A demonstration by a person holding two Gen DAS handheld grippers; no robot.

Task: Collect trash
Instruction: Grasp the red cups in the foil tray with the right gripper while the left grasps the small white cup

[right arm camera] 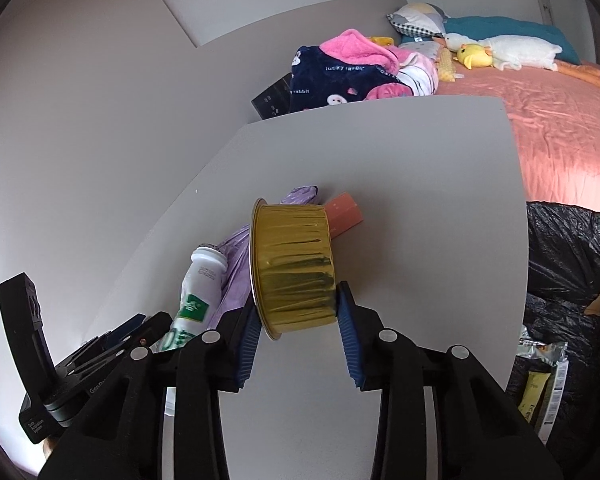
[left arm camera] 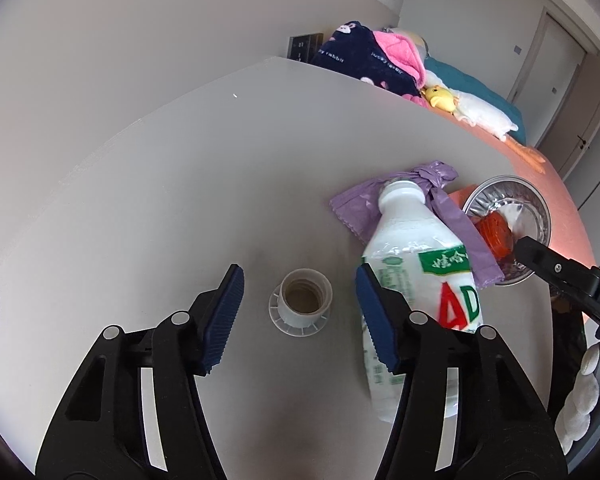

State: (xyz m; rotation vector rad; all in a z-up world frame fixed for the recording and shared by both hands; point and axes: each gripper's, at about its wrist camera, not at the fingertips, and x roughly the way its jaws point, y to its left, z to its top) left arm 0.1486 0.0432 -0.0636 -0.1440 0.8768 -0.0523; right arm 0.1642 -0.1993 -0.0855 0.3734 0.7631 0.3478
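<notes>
On the grey table (right arm camera: 400, 152) beside the pink bed (right arm camera: 560, 120), the trash lay together near the right edge, probably because the black trash bag (right arm camera: 572, 264) hung open just past that edge and a short carry was enough. We saw some wrappers already lying inside the bag. Next in size, the white bottle (left arm camera: 416, 264) lay on its side, without a cap, its neck resting on the crumpled purple bag (left arm camera: 360, 208); we judged it was lying so because it was empty and was thrown down. Our right gripper (right arm camera: 298, 332) held the foil cup (right arm camera: 294, 264) on its side, one finger against the rim side and the other against the bottom, so the tongs were closed on it. In the left view its silver inside showed a red leftover, and we thought this sideways hold could let the leftover fall out on the way. A small pink box (right arm camera: 344, 212) lay behind the cup. Our left gripper (left arm camera: 300, 312) stood with its tongs wide apart over the white cap (left arm camera: 302, 304), which sat with its opening up between the blue pads (left arm camera: 226, 312), not yet touched; it seemed the next thing for picking.
</notes>
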